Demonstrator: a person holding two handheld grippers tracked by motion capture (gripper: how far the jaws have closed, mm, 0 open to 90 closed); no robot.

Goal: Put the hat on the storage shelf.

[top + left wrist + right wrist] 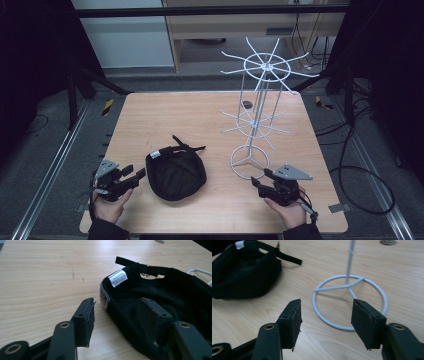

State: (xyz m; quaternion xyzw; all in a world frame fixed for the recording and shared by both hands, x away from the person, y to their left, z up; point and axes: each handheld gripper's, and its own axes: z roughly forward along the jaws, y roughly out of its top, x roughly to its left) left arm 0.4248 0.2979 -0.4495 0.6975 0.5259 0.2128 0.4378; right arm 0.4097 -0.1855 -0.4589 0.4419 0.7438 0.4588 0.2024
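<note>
dark curtains and a grey floor frame the light wooden table, which carries a black cap and, to the cap's right, a white wire display stand with two tiers of spoke arms and a ring base. the cap lies upside down, hollow facing up, its strap pointing toward the far edge, a white label sewn inside the rim. the left hand-held gripper sits just left of the cap, jaws spread apart and holding nothing; in the left gripper view one pad is outside the rim over bare wood and the other pad is already over the cap's hollow, so the rim runs between them. the right hand-held gripper rests to the cap's right, close to the stand's ring base, also released and empty, its jaws straddling the near arc of the ring without touching it. judging from this, the work looks like picking up the cap to hang it on the stand. the soft rim could fold or slide out if the left jaws pinch only a thin edge of fabric, and the limp crown may sag and snag on a lower spoke. the stand looks light, so a bump from the right gripper or a tug from the cap could tip or skid it.
</note>
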